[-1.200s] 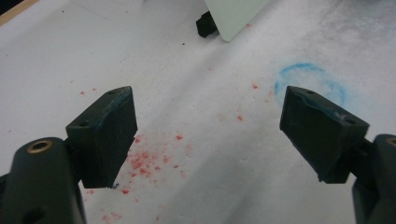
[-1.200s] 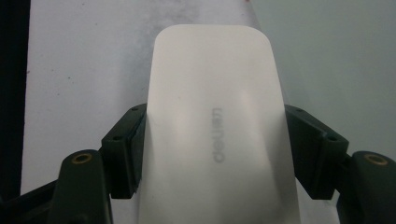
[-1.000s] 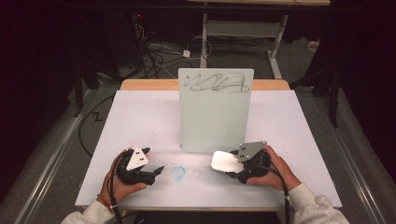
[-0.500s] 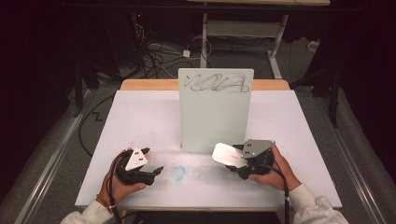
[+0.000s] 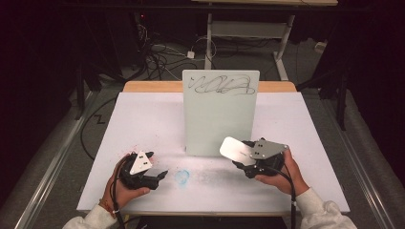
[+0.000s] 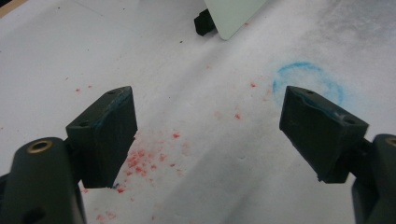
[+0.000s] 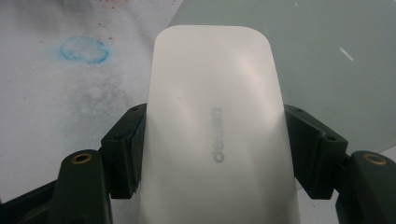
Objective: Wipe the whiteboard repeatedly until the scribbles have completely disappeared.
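A small whiteboard [image 5: 219, 114] stands upright at the middle of the table, with a black scribble [image 5: 220, 86] along its top. My right gripper [image 5: 243, 160] is shut on a white eraser [image 5: 235, 148], whose smooth back [image 7: 215, 135] sits between both jaws, just in front of the board's lower right part [image 7: 317, 60]. The eraser is off the table. My left gripper [image 5: 160, 172] rests at the front left, open, with nothing between its fingers [image 6: 105, 133]. The board's lower corner [image 6: 231, 16] and its black foot [image 6: 204, 23] lie ahead of it.
The white table [image 5: 143, 119] carries a blue ring stain [image 5: 182, 177] between the two grippers, grey smudges near it and red specks [image 6: 140, 158] under the left gripper. Cables and desk legs lie on the dark floor behind the table.
My right gripper has lifted and moved the eraser up and slightly right, closer to the board's lower part. The left gripper has stayed put.
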Demonstrator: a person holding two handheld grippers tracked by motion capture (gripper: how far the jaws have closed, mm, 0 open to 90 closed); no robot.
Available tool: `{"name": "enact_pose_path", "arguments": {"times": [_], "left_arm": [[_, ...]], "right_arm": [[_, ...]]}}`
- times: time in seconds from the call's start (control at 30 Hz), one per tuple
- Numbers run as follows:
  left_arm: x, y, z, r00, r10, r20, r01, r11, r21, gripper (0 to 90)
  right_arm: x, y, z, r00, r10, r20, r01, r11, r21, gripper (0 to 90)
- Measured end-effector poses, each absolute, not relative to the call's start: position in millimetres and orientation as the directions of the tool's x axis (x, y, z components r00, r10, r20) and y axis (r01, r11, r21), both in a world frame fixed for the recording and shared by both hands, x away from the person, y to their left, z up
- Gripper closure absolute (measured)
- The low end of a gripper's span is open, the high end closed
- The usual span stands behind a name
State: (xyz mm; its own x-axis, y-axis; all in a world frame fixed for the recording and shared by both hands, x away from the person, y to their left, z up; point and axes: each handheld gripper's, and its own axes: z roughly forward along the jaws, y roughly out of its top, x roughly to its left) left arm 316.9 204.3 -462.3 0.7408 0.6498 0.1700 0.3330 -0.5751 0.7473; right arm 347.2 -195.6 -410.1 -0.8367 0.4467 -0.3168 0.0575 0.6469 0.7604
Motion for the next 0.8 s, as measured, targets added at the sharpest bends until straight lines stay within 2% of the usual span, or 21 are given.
{"name": "enact_pose_path", "arguments": {"times": [0.27,0.8], "left_arm": [[318.6,204.4,-463.0,0.740,0.650,0.172,0.333,-0.577,0.746,18.5],[314.1,207.2,-463.0,0.732,0.658,0.174,0.338,-0.573,0.747,18.5]], "right_arm": [[347.7,-200.2,-401.6,-0.786,0.505,-0.356,0.043,0.619,0.784,30.9],[356.4,-197.7,-373.6,-0.579,0.632,-0.514,-0.051,0.602,0.797,30.9]]}}
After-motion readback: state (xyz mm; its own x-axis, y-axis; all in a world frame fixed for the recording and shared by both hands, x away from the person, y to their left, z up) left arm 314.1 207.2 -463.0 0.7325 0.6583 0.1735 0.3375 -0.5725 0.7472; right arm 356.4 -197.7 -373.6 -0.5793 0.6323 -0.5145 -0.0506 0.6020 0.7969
